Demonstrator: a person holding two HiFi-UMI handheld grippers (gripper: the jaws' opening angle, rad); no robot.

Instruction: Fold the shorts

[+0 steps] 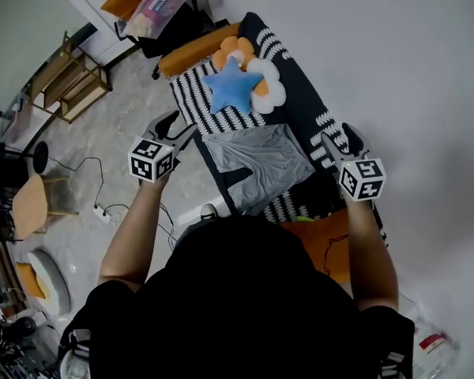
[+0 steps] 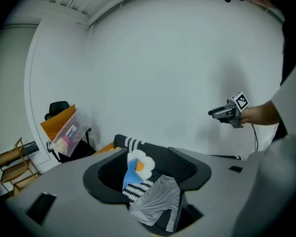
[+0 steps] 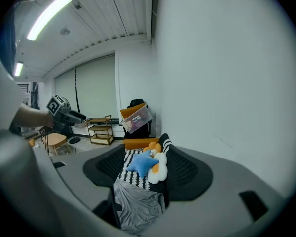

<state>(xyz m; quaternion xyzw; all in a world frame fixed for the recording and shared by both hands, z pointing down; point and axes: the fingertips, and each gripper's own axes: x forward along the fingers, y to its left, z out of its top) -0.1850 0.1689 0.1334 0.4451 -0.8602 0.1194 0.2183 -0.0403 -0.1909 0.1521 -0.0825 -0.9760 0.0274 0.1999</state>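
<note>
The grey shorts (image 1: 257,160) lie spread flat on a black-and-white striped cover (image 1: 191,101), wrinkled, with a dark patch of cover showing by their near edge. My left gripper (image 1: 178,125) hovers just off the shorts' left edge, open, with nothing between its jaws. My right gripper (image 1: 341,136) hangs off the shorts' right edge, also open and holding nothing. In the left gripper view the shorts (image 2: 155,204) show low between the jaws, and the right gripper (image 2: 227,112) is seen across. In the right gripper view the shorts (image 3: 135,201) lie just ahead.
A blue star cushion (image 1: 231,85) and a white-and-orange flower cushion (image 1: 265,81) lie beyond the shorts. An orange bolster (image 1: 197,50) and a clear plastic box (image 1: 162,2) stand further back. A wooden shelf (image 1: 71,77), a stool (image 1: 31,204) and cables (image 1: 103,212) are on the floor at left.
</note>
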